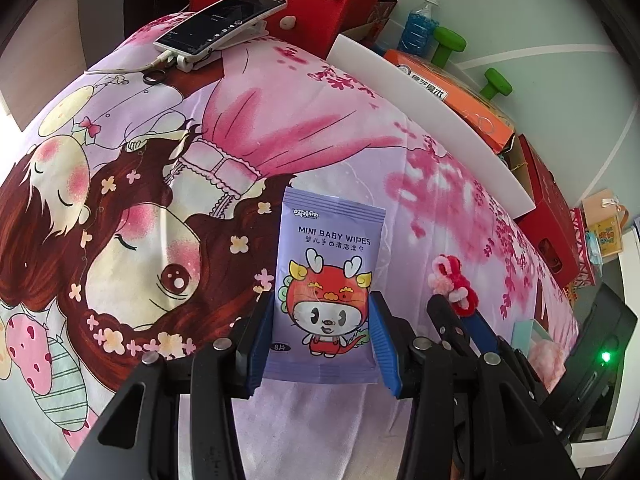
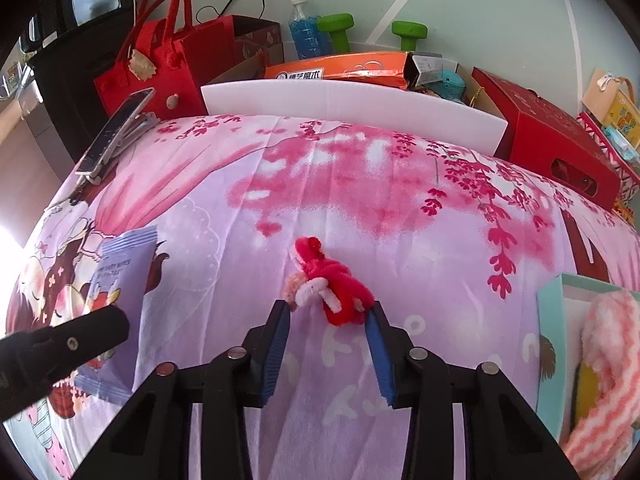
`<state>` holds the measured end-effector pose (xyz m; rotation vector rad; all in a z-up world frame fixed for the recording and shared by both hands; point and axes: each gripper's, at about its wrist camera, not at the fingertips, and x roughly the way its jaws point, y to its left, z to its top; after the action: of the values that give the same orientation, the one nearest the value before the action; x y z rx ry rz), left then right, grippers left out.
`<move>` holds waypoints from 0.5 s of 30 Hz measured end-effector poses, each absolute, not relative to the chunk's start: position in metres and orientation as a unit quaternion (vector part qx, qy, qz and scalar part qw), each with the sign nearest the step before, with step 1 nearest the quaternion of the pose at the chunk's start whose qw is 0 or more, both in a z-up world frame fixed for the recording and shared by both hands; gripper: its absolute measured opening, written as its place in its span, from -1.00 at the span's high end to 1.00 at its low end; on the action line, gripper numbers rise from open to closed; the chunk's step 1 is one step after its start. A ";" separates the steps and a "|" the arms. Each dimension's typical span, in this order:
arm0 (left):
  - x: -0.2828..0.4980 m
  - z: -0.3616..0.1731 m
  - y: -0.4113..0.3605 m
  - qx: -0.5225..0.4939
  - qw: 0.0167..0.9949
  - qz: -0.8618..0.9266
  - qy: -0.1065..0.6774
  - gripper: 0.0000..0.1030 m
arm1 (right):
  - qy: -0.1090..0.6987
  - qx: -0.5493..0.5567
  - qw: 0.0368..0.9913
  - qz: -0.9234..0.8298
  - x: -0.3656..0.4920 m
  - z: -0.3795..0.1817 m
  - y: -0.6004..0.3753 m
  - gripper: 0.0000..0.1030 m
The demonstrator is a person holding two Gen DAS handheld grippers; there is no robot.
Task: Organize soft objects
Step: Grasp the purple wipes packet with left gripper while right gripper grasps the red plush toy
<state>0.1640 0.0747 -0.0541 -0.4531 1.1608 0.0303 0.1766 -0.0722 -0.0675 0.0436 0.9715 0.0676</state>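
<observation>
A purple pack of mini baby wipes [image 1: 326,264] stands upright on the cartoon-printed pink cloth [image 1: 280,120], and my left gripper [image 1: 322,300] is shut on its lower half, blue pads against both side edges. To its right a small red and pink pipe-cleaner toy [image 2: 328,288] lies on the cloth. My right gripper [image 2: 329,307] has both pad tips against the toy's sides. In the right wrist view the pack [image 2: 120,276] shows at the left, behind one black finger of the left gripper [image 2: 80,336]. In the left wrist view the right gripper [image 1: 454,308] sits just below the toy [image 1: 452,280].
A phone on a clip stand [image 1: 220,20] sits at the far left of the cloth. Behind it are a red felt bag [image 2: 160,68], a white foam board [image 2: 352,108], an orange box [image 2: 340,66] and a red box [image 2: 552,140]. A teal box [image 2: 548,320] with a fluffy pink-white item [image 2: 604,352] lies at right.
</observation>
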 end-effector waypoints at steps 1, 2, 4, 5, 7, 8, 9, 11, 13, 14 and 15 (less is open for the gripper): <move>0.164 -0.054 0.075 -0.212 0.812 0.014 0.543 0.07 | 0.466 0.021 0.884 0.032 0.175 -0.067 -0.073 0.20; 0.164 -0.054 0.076 -0.211 0.813 0.014 0.543 0.07 | 0.465 0.022 0.884 0.032 0.173 -0.066 -0.074 0.20; 0.163 -0.054 0.077 -0.210 0.813 0.013 0.543 0.07 | 0.462 0.025 0.886 0.031 0.169 -0.064 -0.078 0.20; 0.163 -0.054 0.077 -0.209 0.814 0.012 0.542 0.07 | 0.460 0.028 0.887 0.030 0.167 -0.062 -0.081 0.20; 0.162 -0.053 0.077 -0.208 0.815 0.008 0.541 0.07 | 0.456 0.031 0.889 0.029 0.163 -0.058 -0.084 0.20; 0.162 -0.053 0.077 -0.208 0.816 0.006 0.540 0.07 | 0.453 0.033 0.890 0.028 0.160 -0.056 -0.086 0.20; 0.162 -0.053 0.076 -0.206 0.816 0.003 0.540 0.07 | 0.451 0.034 0.891 0.028 0.158 -0.053 -0.088 0.20; 0.162 -0.053 0.075 -0.203 0.817 -0.001 0.540 0.07 | 0.448 0.036 0.893 0.029 0.153 -0.048 -0.091 0.20; 0.163 -0.053 0.074 -0.203 0.816 -0.002 0.542 0.07 | 0.446 0.032 0.894 0.027 0.148 -0.045 -0.093 0.20; 0.163 -0.052 0.074 -0.203 0.816 -0.004 0.542 0.07 | 0.446 0.030 0.894 0.026 0.145 -0.044 -0.093 0.28; 0.163 -0.052 0.073 -0.202 0.816 -0.004 0.542 0.07 | 0.446 0.029 0.894 0.027 0.143 -0.043 -0.094 0.34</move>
<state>0.1625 0.0734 -0.0517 -0.4308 1.1555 -0.0089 0.1427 -0.0944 -0.0426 0.0603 0.9259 0.0557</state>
